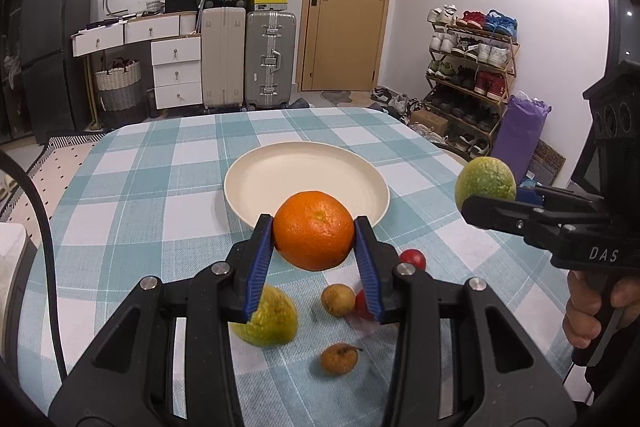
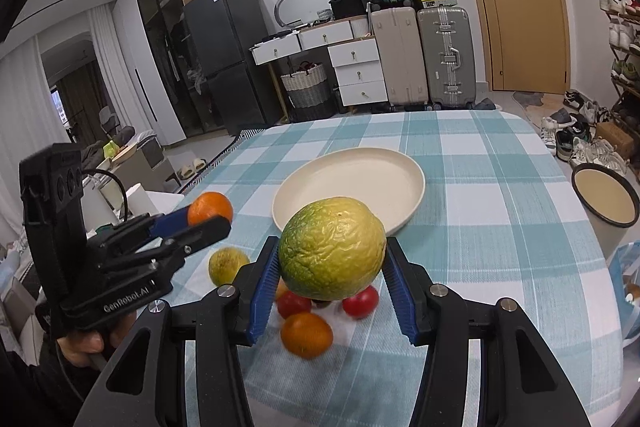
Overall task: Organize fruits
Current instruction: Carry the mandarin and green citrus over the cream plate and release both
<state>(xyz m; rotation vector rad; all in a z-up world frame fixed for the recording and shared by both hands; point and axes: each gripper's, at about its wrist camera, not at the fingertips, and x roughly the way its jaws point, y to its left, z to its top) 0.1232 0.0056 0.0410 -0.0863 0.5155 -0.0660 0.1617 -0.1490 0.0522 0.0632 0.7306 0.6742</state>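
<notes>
My left gripper (image 1: 314, 235) is shut on an orange (image 1: 314, 230) and holds it above the table, just short of the near rim of a cream plate (image 1: 280, 171). My right gripper (image 2: 332, 263) is shut on a green-yellow citrus (image 2: 332, 247), held above loose fruit and near the plate (image 2: 372, 175). The right gripper also shows in the left wrist view (image 1: 480, 205) with its citrus (image 1: 485, 181). The left gripper shows in the right wrist view (image 2: 208, 221) with the orange (image 2: 210, 207).
On the checked tablecloth (image 1: 140, 187) lie a green-yellow fruit (image 1: 272, 323), two small brown fruits (image 1: 338, 299) (image 1: 338, 358) and red ones (image 1: 413, 259). In the right wrist view an orange fruit (image 2: 306, 334) and red tomatoes (image 2: 360, 301) lie below. A bin (image 2: 606, 199) stands off the table's right edge.
</notes>
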